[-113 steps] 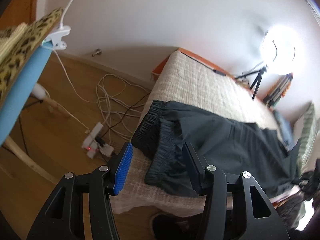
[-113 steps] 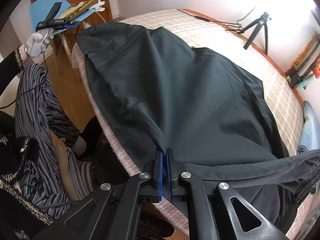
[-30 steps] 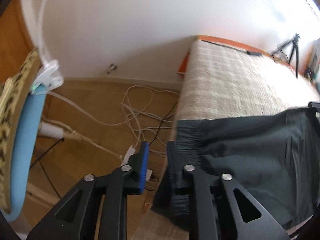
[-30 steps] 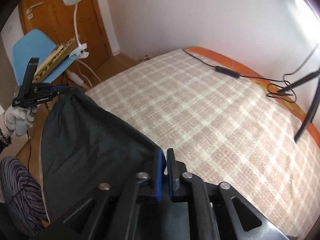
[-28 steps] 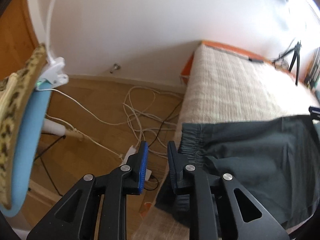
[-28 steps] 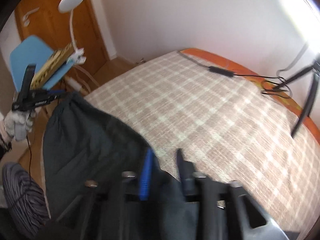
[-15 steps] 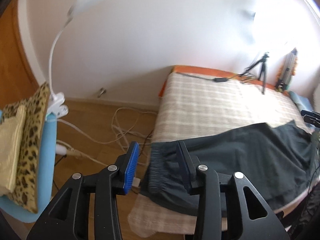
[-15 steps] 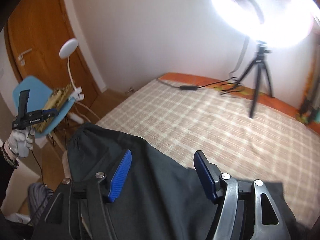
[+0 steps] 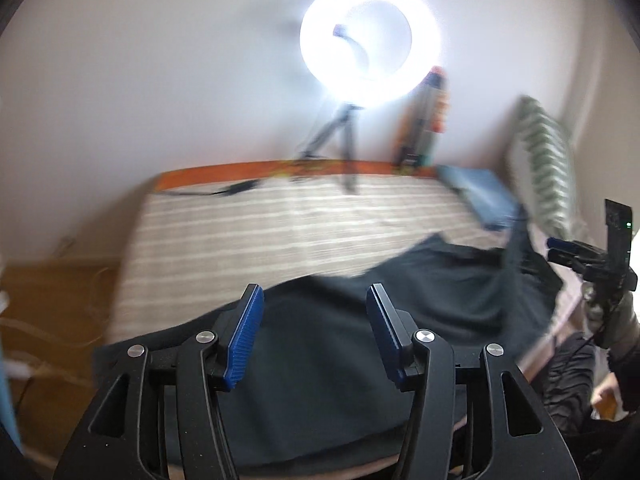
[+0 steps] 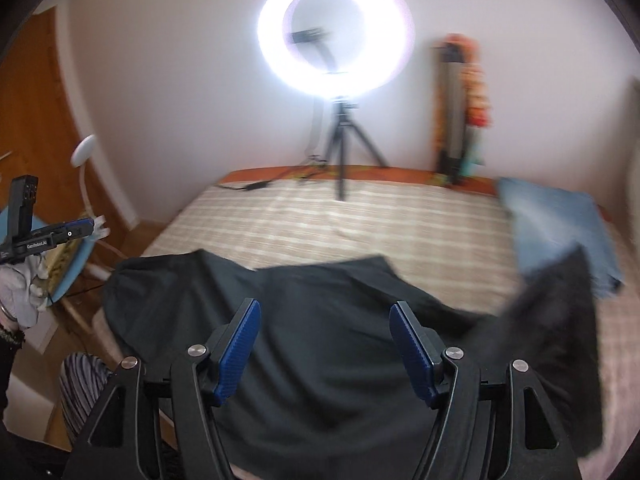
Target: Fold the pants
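Left wrist view: the left gripper (image 9: pixel 316 334), a black frame with ribbed blue pads, fills the picture from 6 o'clock, its jaws apart and opening with nothing between them. Beyond its fingertips, the dark grey-green fabric pants (image 9: pixel 400 320) lie across the near edge of the bed with a beige checked cover (image 9: pixel 280 232), running from 8 o'clock out to 3 o'clock, where one corner rises in a blurred peak. At 12 o'clock a glowing white ring light on a black tripod (image 9: pixel 370 42) stands at the bed's far side against the wall. A folded blue cloth (image 9: pixel 480 196) lies at 2 o'clock. At 3 o'clock the right gripper (image 9: pixel 580 256) shows side-on above the pants' end.

Right wrist view: the right gripper (image 10: pixel 326 350) also has its jaws wide apart and grasps nothing; the pants (image 10: pixel 320 340) lie below and beyond it, spread from 9 o'clock to 4 o'clock, with a blurred flap standing up at 3 o'clock. The ring light (image 10: pixel 334 32) sits at 12 o'clock, the blue cloth (image 10: pixel 560 224) at 2 o'clock. At 9 o'clock the left gripper (image 10: pixel 86 226) is held in a white-gloved hand (image 10: pixel 24 284).
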`<state>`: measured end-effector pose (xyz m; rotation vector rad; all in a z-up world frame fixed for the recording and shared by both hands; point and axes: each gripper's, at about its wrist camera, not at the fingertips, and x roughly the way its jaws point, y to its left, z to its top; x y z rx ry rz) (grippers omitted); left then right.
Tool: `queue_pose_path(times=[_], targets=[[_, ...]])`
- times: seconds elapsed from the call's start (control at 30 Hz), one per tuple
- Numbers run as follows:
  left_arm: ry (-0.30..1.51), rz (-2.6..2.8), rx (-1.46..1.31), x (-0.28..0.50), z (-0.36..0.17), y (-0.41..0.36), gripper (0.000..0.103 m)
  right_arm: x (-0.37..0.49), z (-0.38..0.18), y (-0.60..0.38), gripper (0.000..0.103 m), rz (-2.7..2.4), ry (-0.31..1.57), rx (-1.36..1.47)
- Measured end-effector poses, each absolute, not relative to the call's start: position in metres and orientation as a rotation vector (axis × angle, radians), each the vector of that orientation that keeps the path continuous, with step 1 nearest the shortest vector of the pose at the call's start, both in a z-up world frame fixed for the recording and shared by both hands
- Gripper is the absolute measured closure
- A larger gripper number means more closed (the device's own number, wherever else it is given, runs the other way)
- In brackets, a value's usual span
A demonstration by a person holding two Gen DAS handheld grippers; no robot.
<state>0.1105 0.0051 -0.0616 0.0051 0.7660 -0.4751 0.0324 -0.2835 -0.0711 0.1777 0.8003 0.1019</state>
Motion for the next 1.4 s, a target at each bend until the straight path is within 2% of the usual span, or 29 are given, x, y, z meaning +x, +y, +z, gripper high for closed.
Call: queue_pose_path(times=[0.3, 0.33, 0.4, 0.47, 0.87, 1.17, 1.23, 1.27, 1.3, 1.33, 1.4], targets=[[0.797, -0.734, 0.059, 0.130, -0.063, -0.128, 0.049, -0.039, -0.070, -0.367, 0.033, -0.126, 0.792, 0.267], [0.798, -0.753, 0.063, 0.131, -0.062, -0.140, 0.048, -0.045, -0.071, -0.373, 0.033, -0.146, 0.791, 0.277], [0.800, -0.788, 0.076, 0.134, -0.063, -0.162, 0.037, -0.058, -0.074, -0.388, 0.033, -0.195, 0.793, 0.302], [0.810, -0.828, 0.100, 0.135, -0.066, -0.192, 0.035, -0.071, -0.079, -0.404, 0.033, -0.248, 0.795, 0.334], [0.920, -0.965, 0.202, 0.135, -0.129, -0.348, 0.034, -0.104, -0.123, -0.497, 0.033, -0.401, 0.827, 0.539], [0.929, -0.902, 0.243, 0.154, -0.169, -0.409, 0.034, -0.093, -0.126, -0.515, 0.033, -0.343, 0.829, 0.559], [0.911, -0.911, 0.251, 0.153, -0.175, -0.419, 0.038, -0.091, -0.128, -0.520, 0.033, -0.328, 0.829, 0.573], [0.899, -0.923, 0.278, 0.150, -0.177, -0.425, 0.061, -0.090, -0.130, -0.522, 0.033, -0.322, 0.831, 0.580], [0.900, -0.941, 0.304, 0.147, -0.180, -0.431, 0.090, -0.089, -0.131, -0.525, 0.035, -0.317, 0.835, 0.586], [0.902, -0.968, 0.336, 0.142, -0.183, -0.439, 0.098, -0.088, -0.132, -0.527, 0.036, -0.316, 0.838, 0.587], [0.879, -1.006, 0.356, 0.131, -0.183, -0.444, 0.098, -0.086, -0.134, -0.532, 0.037, -0.315, 0.845, 0.589]])
